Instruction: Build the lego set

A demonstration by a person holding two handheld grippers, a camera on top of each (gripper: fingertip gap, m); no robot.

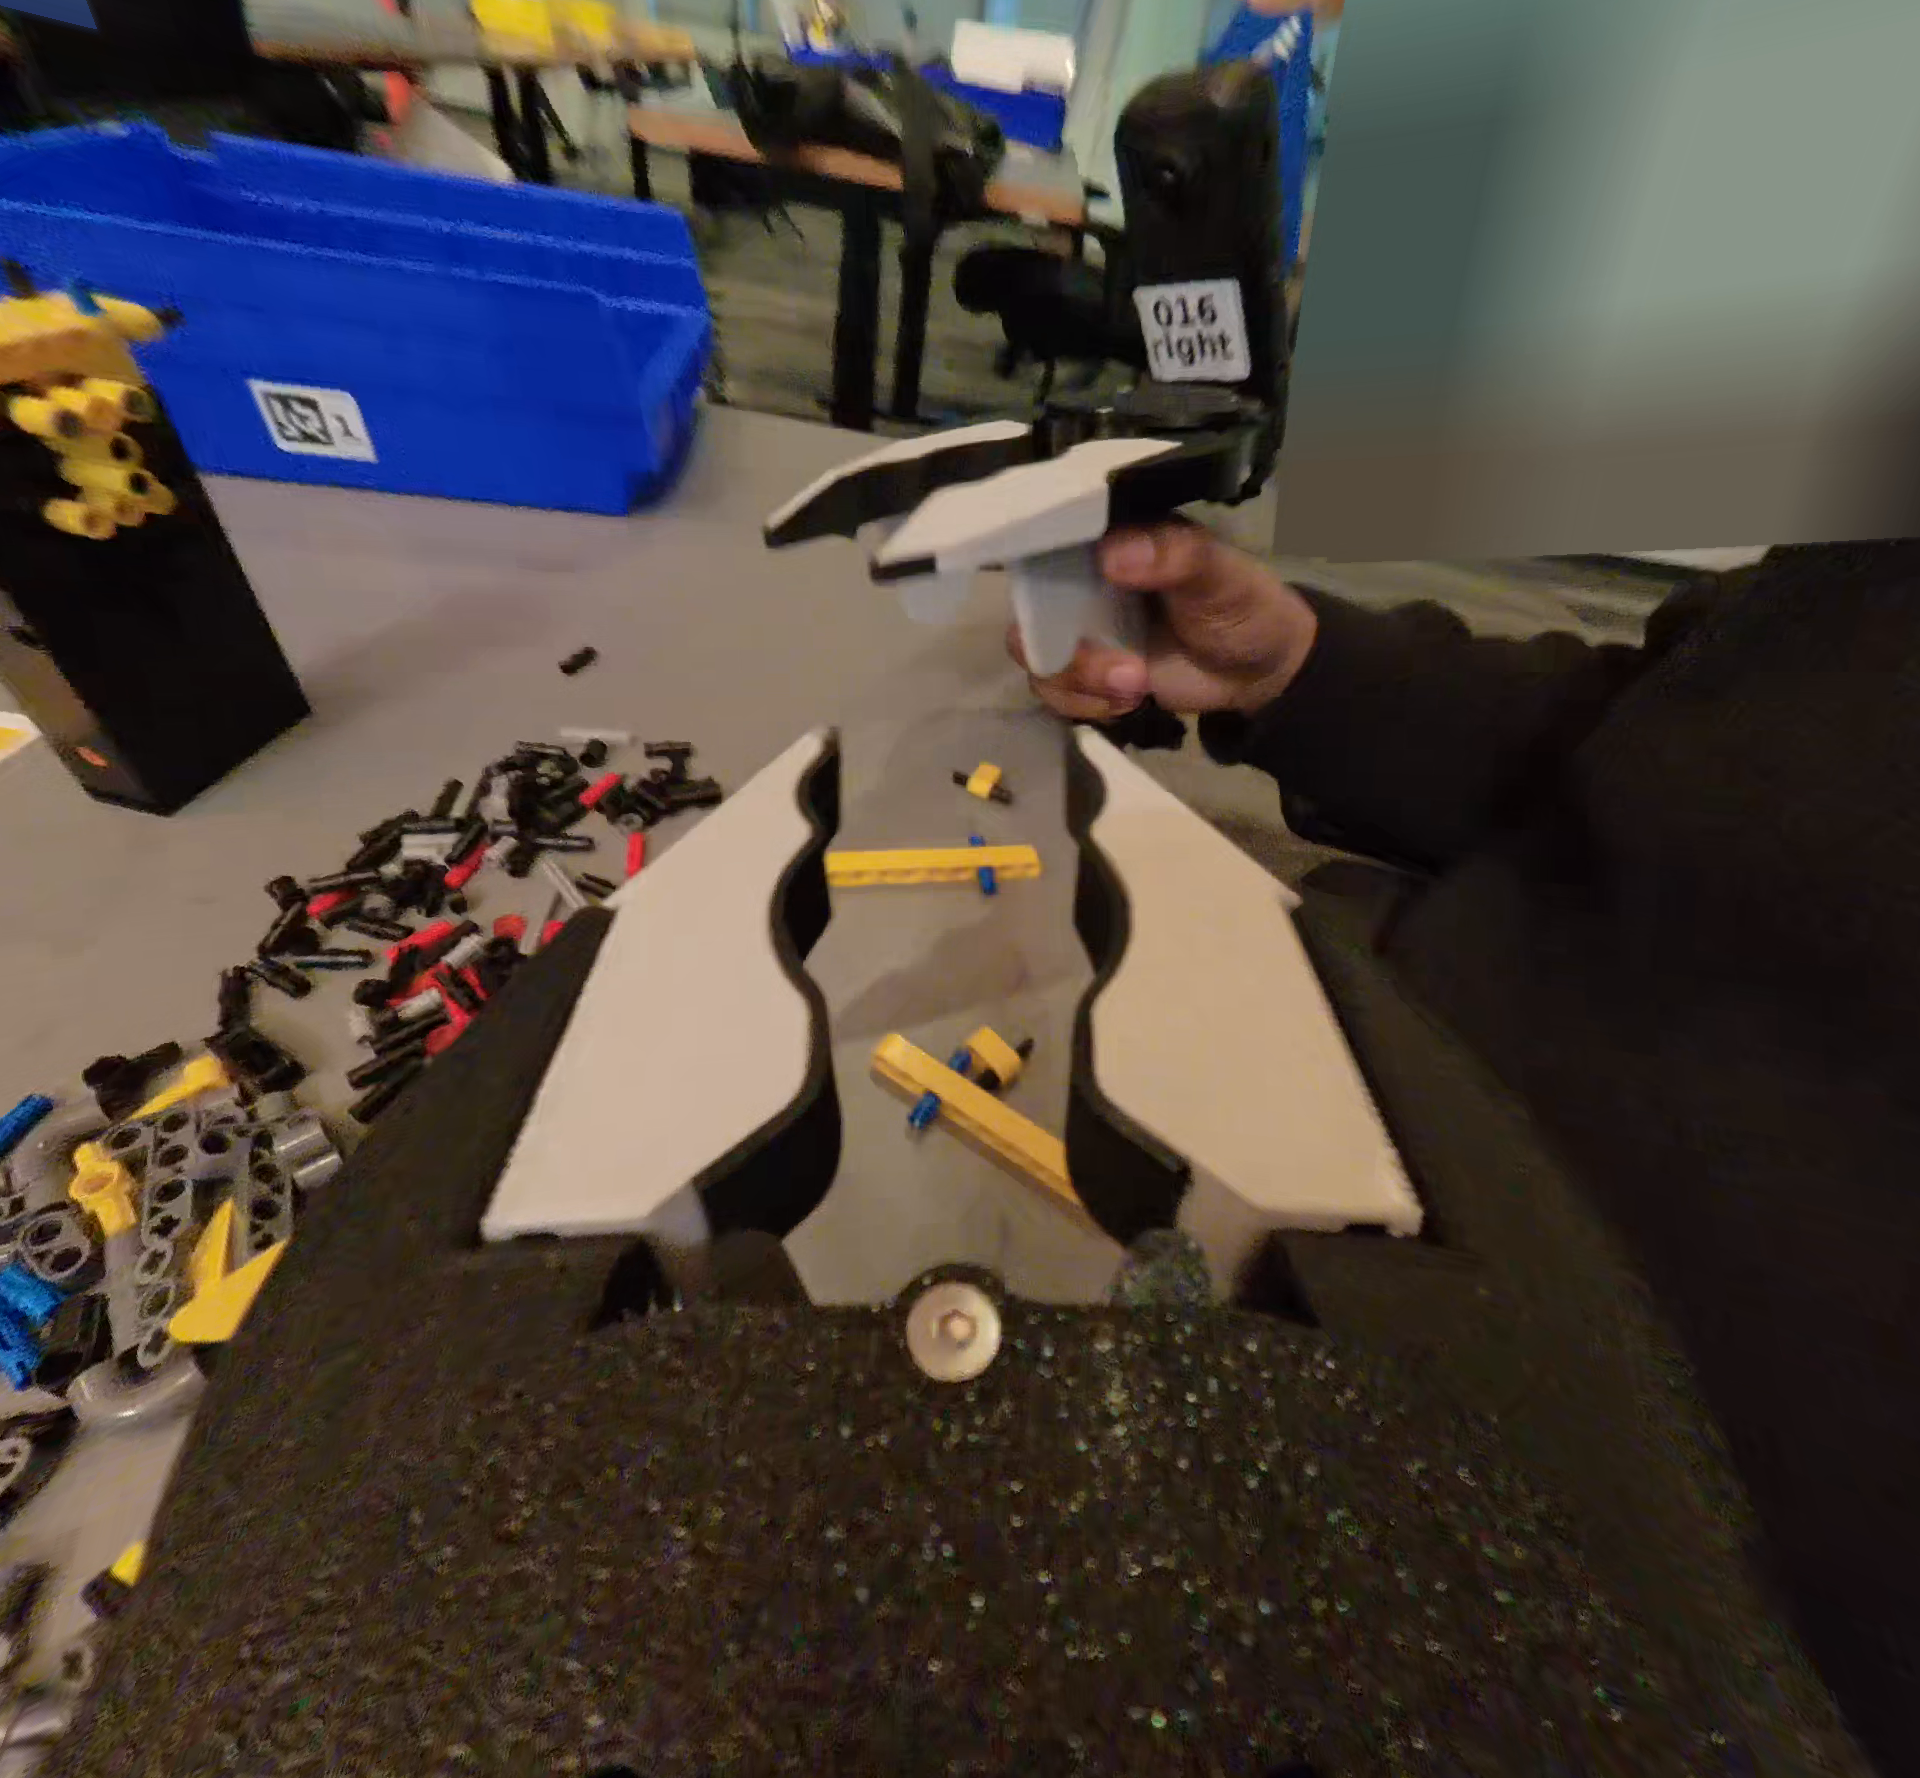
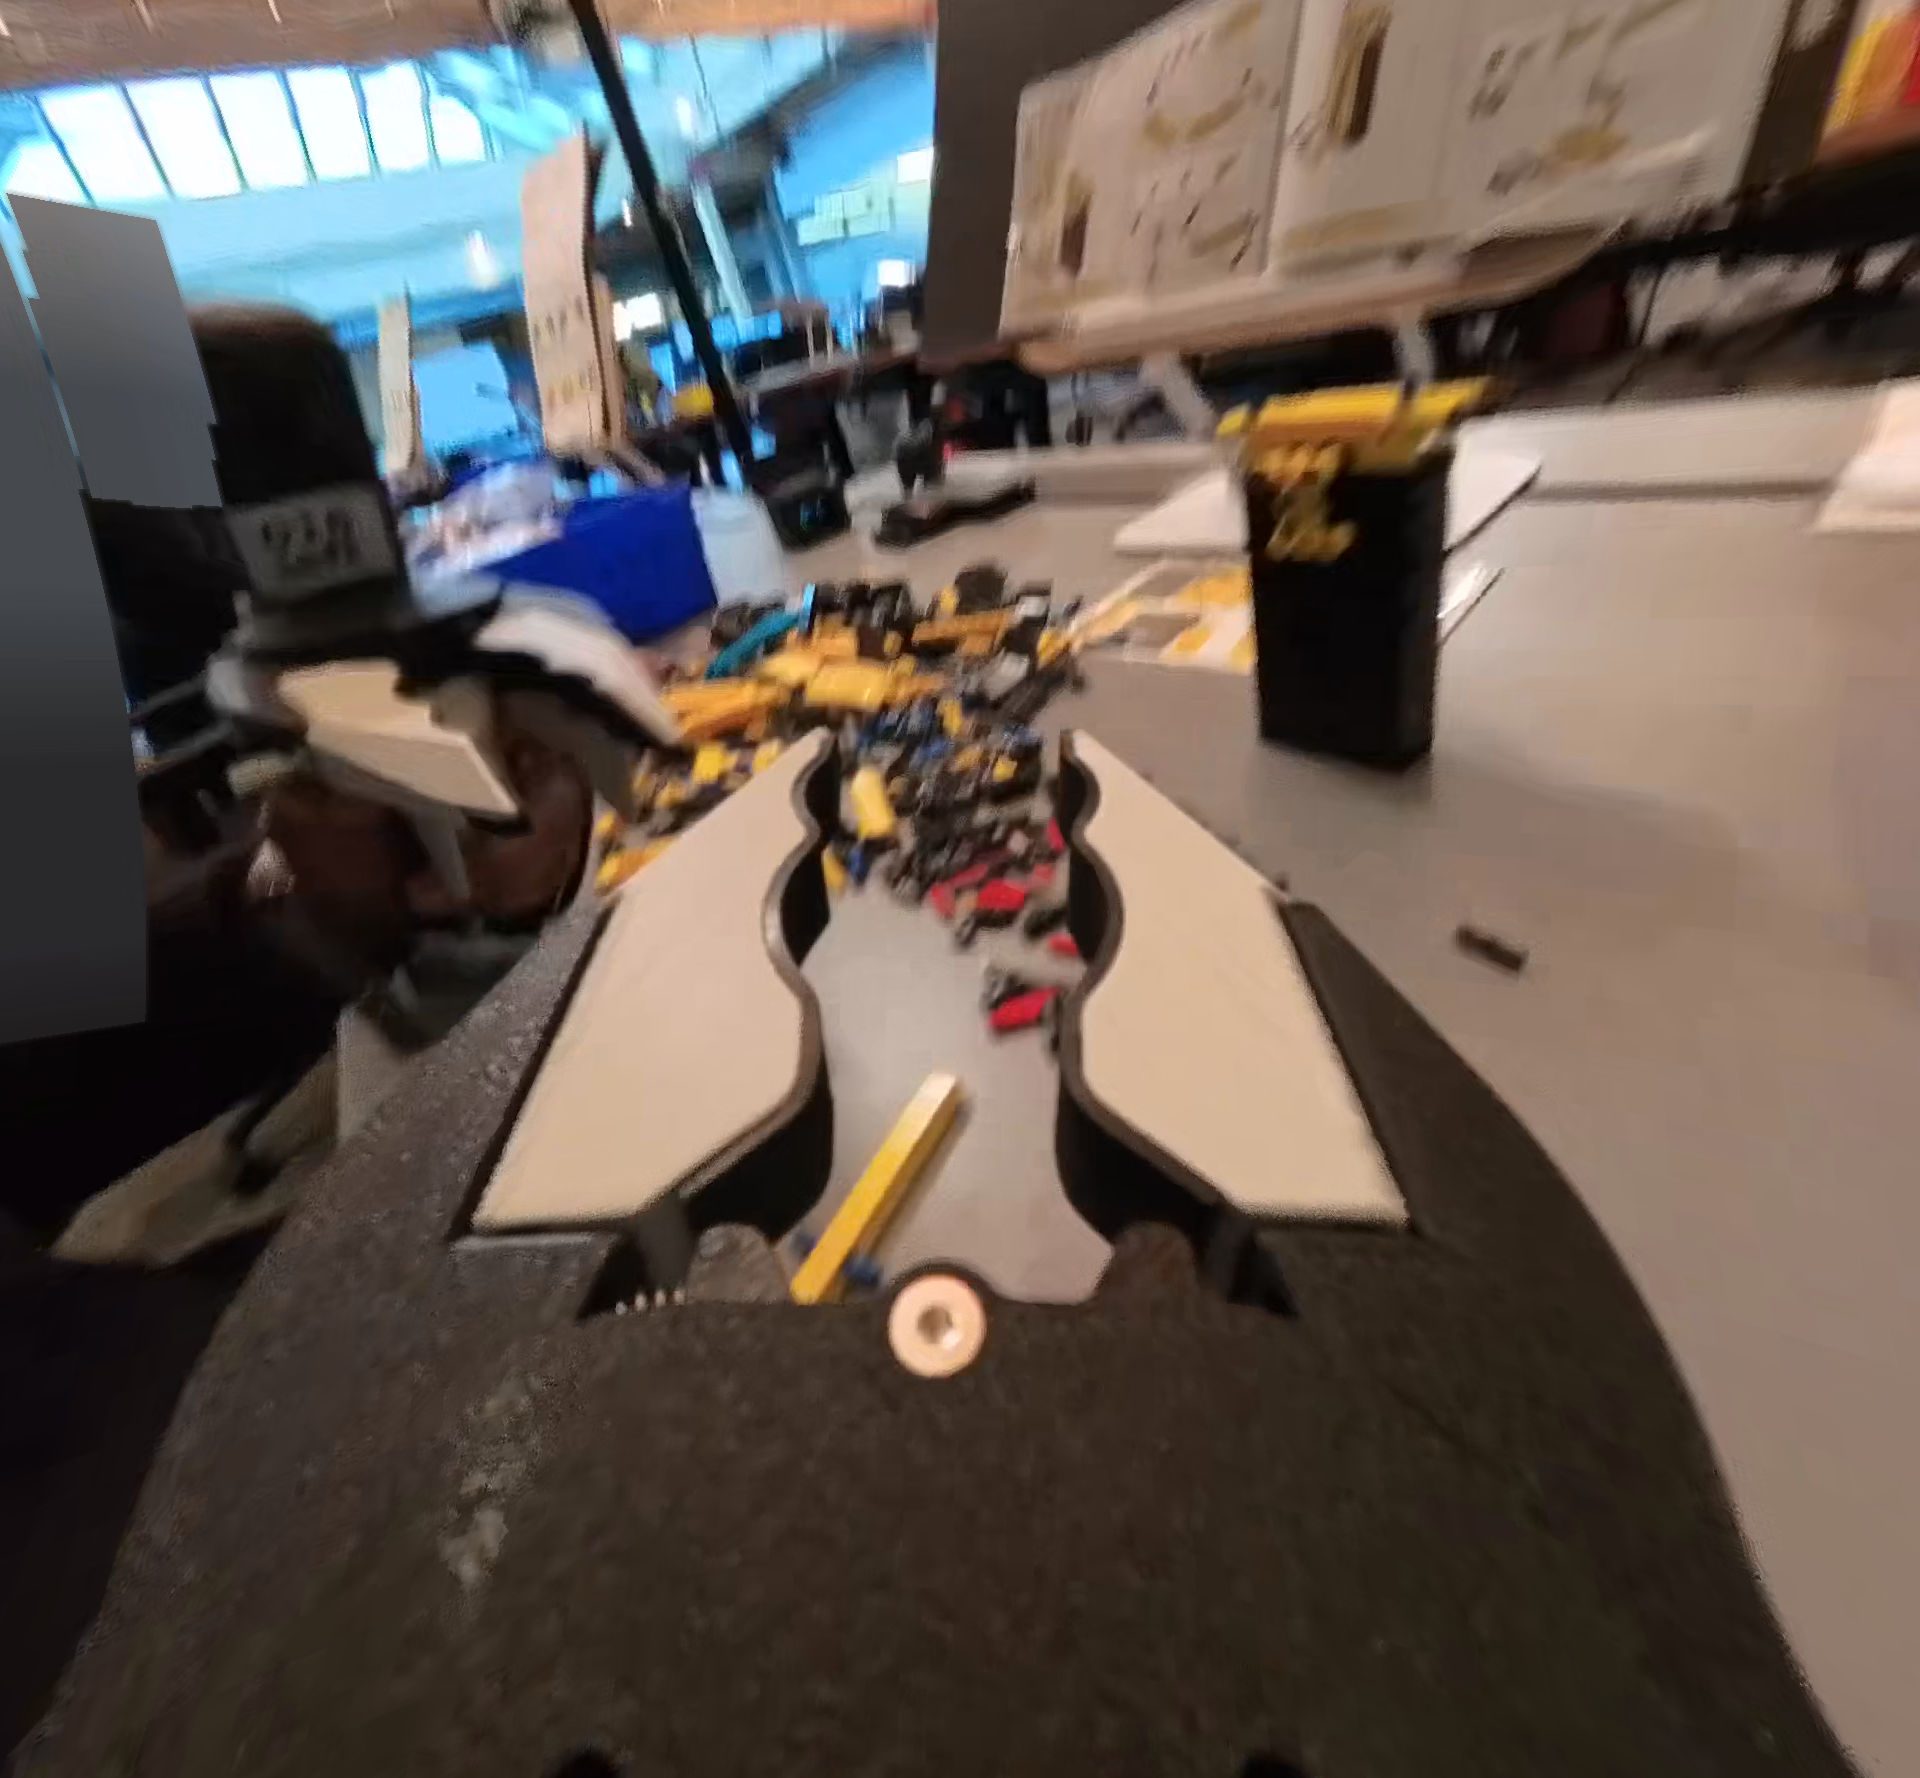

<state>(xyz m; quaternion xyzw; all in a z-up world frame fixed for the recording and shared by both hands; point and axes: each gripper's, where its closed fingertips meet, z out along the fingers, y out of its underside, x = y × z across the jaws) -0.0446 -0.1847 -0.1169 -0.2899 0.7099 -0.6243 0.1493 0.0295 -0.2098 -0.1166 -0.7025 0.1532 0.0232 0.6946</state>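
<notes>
My left gripper [image 1: 951, 741] is open and empty, hovering over the grey table [image 1: 644, 585]. Between its fingers I see a yellow beam with a blue pin [image 1: 932, 864], a second yellow beam with blue pins [image 1: 971, 1115] and a small yellow connector [image 1: 982, 780], all lying on the table. My right gripper [image 2: 945, 741] is open and empty, above a yellow beam [image 2: 883, 1188] and facing a blurred pile of yellow, black and red parts [image 2: 914, 668]. It also shows in the left wrist view [image 1: 823, 552], held in a hand, raised above the table. The left gripper shows at the left of the right wrist view [image 2: 587, 772].
A pile of black and red pins [image 1: 468, 897] and grey, yellow and blue parts [image 1: 156, 1209] lie to the left. A black box topped with yellow parts [image 1: 135, 606] [image 2: 1345, 585] stands nearby, a blue bin [image 1: 416, 315] behind. An open booklet [image 2: 1455, 118] stands at the back.
</notes>
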